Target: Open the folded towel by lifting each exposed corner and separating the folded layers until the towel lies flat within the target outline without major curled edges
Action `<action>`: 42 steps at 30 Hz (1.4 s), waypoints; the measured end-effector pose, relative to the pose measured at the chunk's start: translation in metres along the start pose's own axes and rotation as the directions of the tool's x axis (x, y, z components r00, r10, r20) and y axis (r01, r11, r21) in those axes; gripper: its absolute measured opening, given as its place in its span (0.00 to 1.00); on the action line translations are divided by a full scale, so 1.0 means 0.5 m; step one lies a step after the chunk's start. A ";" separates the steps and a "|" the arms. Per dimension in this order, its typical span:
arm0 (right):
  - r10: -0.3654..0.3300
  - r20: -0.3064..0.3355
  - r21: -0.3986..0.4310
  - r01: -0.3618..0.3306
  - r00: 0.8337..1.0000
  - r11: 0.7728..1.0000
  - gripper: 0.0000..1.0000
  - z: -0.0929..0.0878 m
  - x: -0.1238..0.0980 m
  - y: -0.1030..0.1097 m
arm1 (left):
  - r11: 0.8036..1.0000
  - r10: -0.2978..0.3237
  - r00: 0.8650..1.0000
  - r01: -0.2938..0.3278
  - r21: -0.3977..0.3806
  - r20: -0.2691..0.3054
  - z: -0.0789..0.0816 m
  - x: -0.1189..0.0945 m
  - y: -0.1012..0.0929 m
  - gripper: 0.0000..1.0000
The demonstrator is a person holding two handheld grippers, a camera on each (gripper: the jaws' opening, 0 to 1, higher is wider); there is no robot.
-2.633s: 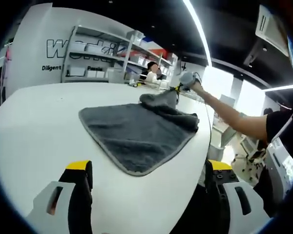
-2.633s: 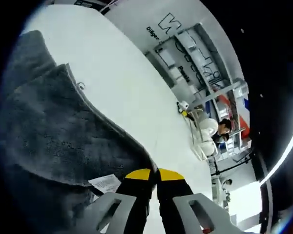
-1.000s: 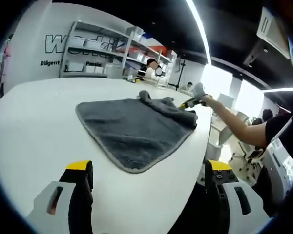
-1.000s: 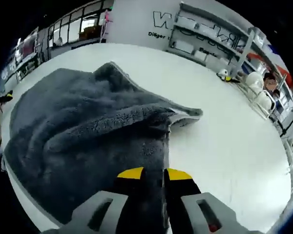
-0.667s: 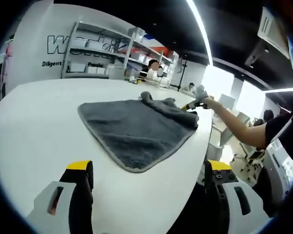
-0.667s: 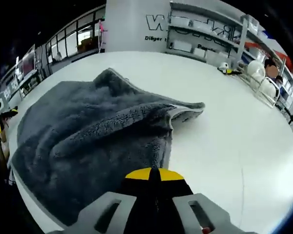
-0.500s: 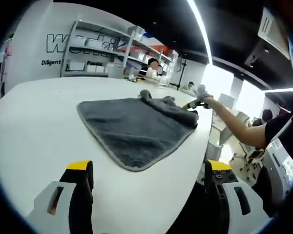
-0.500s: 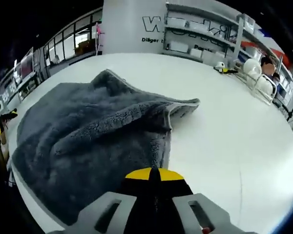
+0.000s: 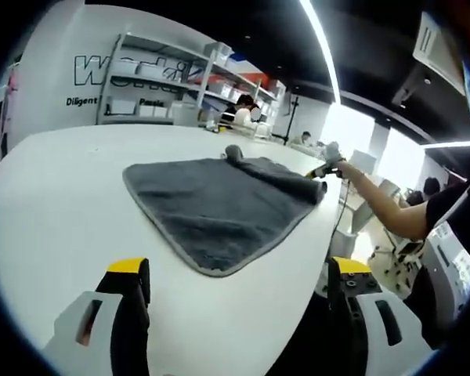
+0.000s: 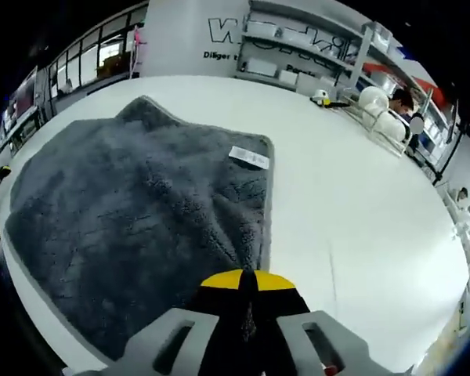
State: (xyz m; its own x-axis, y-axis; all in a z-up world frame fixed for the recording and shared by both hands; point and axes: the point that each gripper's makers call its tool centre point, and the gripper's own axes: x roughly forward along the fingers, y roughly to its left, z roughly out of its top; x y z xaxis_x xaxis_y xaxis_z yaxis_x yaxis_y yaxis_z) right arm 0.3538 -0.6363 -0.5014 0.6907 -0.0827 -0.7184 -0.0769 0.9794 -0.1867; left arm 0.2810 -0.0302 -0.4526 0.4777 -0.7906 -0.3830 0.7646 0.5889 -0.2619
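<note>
White tabletop [image 9: 55, 204] spreads out in front of you, wide and round-edged, with metal shelving [image 9: 153, 86] against the wall behind it and big lettering on that wall. A long ceiling light strip [image 9: 317, 47] cuts across the dark ceiling, and a person [image 10: 403, 102] sits far back by the shelves.

Your left gripper [image 9: 239, 313] hangs low at the near edge of the table, its yellow-tipped jaws set wide apart with nothing between them, well short of the grey towel [image 9: 219, 200]. Your right arm [image 9: 384, 207] reaches out straight across the right side of the left gripper view, carrying the right gripper [image 9: 323, 170] out at the towel's far right corner.

In the right gripper view, your right gripper [image 10: 245, 286] has its yellow tips pressed together, pinching the edge of the grey towel [image 10: 133, 211] at that corner. From the pinch the cloth fans away across the table, mostly spread, with wrinkles radiating out from the grip and a small bump at the far corner. A white care label [image 10: 248, 157] lies face up near the towel's right-hand edge.
</note>
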 end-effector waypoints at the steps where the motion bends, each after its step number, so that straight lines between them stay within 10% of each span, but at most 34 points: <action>1: -0.008 -0.004 0.002 0.008 1.000 1.000 0.00 -0.002 0.000 -0.007 | 1.000 -0.001 1.000 0.001 0.000 -0.001 0.000 0.000 -0.001 0.93; 10: -0.099 -0.046 -0.045 0.097 0.994 0.994 0.02 -0.010 -0.002 -0.054 | 1.000 0.005 1.000 -0.005 0.002 -0.005 0.001 0.001 0.002 0.92; 15: -0.182 0.035 0.004 0.182 0.983 0.983 0.37 0.022 -0.042 -0.059 | 1.000 0.011 1.000 -0.011 0.006 -0.011 0.009 0.011 0.013 0.91; 22: 0.033 0.241 0.020 -0.039 0.970 0.999 0.61 0.100 -0.131 0.107 | 0.999 0.034 0.999 -0.033 0.036 -0.004 0.037 0.039 0.030 0.90; 26: 0.144 0.324 -0.011 -0.148 0.935 0.989 0.69 0.119 -0.173 0.216 | 0.996 0.085 0.996 -0.085 0.010 -0.001 0.054 0.077 0.076 0.84; 32: 0.272 0.333 -0.053 -0.270 0.903 0.961 0.97 0.101 -0.205 0.335 | 0.997 0.076 0.997 -0.076 0.012 -0.005 0.071 0.117 0.113 0.78; 35: 0.338 0.353 -0.085 -0.330 0.872 0.940 0.99 0.090 -0.224 0.399 | 0.995 0.104 0.994 -0.104 -0.002 0.008 0.084 0.134 0.139 0.73; 42: 0.372 0.346 -0.166 -0.334 0.861 0.928 0.99 0.069 -0.249 0.483 | 0.988 0.155 0.986 -0.155 0.001 -0.054 0.077 0.162 0.183 0.64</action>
State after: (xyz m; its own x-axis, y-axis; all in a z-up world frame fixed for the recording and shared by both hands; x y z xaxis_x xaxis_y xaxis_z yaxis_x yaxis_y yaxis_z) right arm 0.2741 -0.3830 -0.4340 0.8148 0.3570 -0.4567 -0.4218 0.9056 -0.0447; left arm 0.4062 -0.0470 -0.4733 0.5664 -0.6795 -0.4663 0.6817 0.7043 -0.1982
